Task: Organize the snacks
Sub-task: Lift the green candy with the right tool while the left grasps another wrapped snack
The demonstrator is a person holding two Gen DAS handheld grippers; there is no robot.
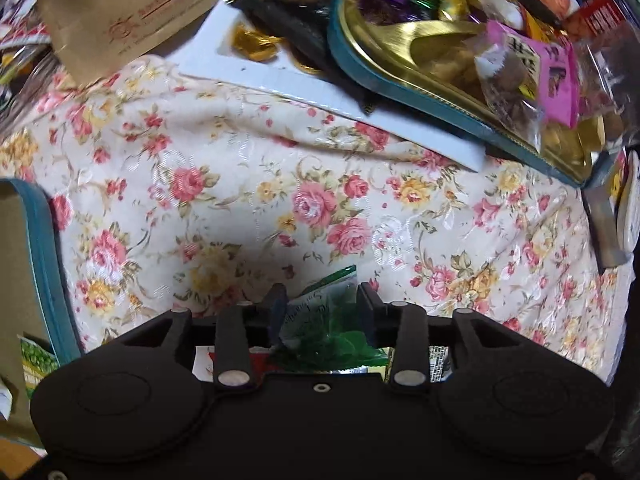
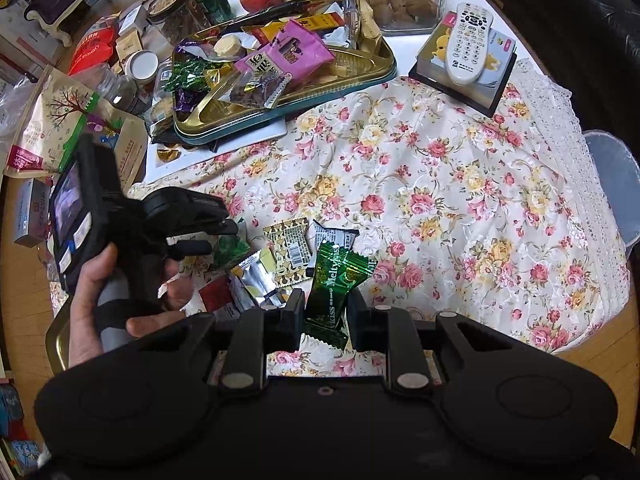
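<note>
Snacks in crinkly wrappers lie in a small heap on the floral cloth covering your tabletop (image 2: 460, 184), and one of them, a dark green foil candy packet with white lettering (image 2: 334, 280), stands upright, clamped between the fingers of your right claw (image 2: 325, 312). Its lower end is hidden behind the claw body. Just left of that green packet sit a yellow patterned sachet with a barcode (image 2: 289, 249) and a silver sachet (image 2: 260, 276); a grey wrapper (image 2: 335, 236) peeks out behind it. Further left, your left claw (image 1: 320, 300) stands with its jaws spread apart, and a pale green-printed wrapper (image 1: 326, 312) lies loose between them, its lower part cut off by the claw body. No earlier view tells more. Far beyond the green packet, the gold metal tray with a teal rim (image 2: 360, 76) is crowded with a pink snack bag (image 2: 288, 54) and blurred sweets. To the right of the packet the cloth lies bare up to its lace edge (image 2: 576, 152).
</note>
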